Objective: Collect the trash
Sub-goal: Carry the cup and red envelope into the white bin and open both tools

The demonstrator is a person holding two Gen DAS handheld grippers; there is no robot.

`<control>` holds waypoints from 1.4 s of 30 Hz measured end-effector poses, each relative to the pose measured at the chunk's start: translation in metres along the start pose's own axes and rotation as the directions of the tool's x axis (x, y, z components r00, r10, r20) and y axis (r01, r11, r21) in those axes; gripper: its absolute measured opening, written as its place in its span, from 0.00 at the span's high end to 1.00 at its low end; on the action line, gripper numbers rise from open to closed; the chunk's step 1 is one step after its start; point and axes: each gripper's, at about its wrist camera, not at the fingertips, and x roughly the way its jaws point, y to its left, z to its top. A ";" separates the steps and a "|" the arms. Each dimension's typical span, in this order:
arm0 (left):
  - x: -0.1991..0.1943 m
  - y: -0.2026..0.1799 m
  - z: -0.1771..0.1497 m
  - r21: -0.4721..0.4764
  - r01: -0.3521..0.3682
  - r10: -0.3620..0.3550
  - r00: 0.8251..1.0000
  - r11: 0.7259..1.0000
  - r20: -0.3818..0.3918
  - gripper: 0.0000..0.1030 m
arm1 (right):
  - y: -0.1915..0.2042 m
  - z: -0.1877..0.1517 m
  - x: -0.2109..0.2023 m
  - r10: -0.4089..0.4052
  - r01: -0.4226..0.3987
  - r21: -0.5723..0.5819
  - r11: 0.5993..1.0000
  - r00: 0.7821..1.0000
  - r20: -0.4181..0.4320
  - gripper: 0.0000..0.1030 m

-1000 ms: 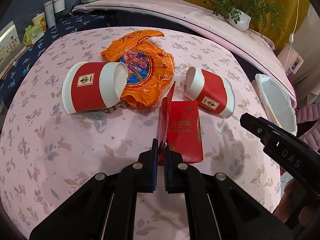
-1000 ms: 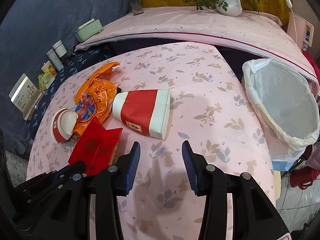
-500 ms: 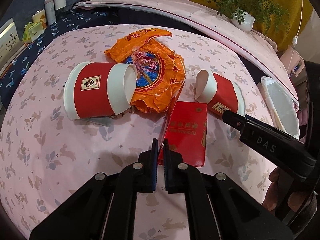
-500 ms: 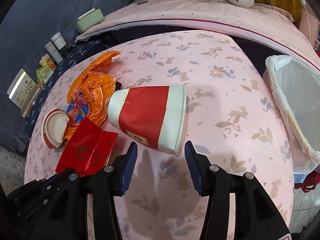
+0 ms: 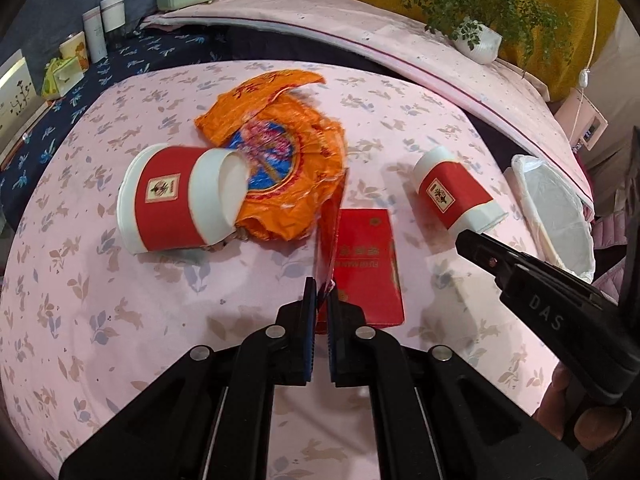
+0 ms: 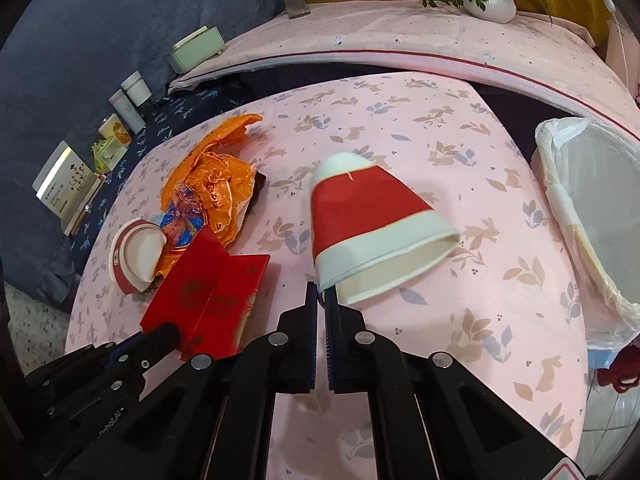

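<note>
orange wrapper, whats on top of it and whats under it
The left paper cup lies on its side with its mouth over the orange wrapper's near edge. A dark scrap peeks out beneath the wrapper; anything else underneath is covered.

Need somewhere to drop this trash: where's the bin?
In the right wrist view, the bin is at the right edge, beside the table, right of the cup.
</note>
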 end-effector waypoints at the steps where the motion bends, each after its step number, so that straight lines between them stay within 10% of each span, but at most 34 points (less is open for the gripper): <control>1: -0.002 -0.006 0.002 0.009 0.004 -0.004 1.000 1.000 0.006 0.96 | -0.003 0.001 -0.006 0.000 0.000 -0.001 1.000 1.000 0.010 0.97; 42: -0.024 -0.269 0.070 0.328 0.256 -0.288 0.956 0.910 0.055 0.97 | -0.201 0.000 -0.124 -0.207 0.139 0.299 0.944 0.956 0.208 0.97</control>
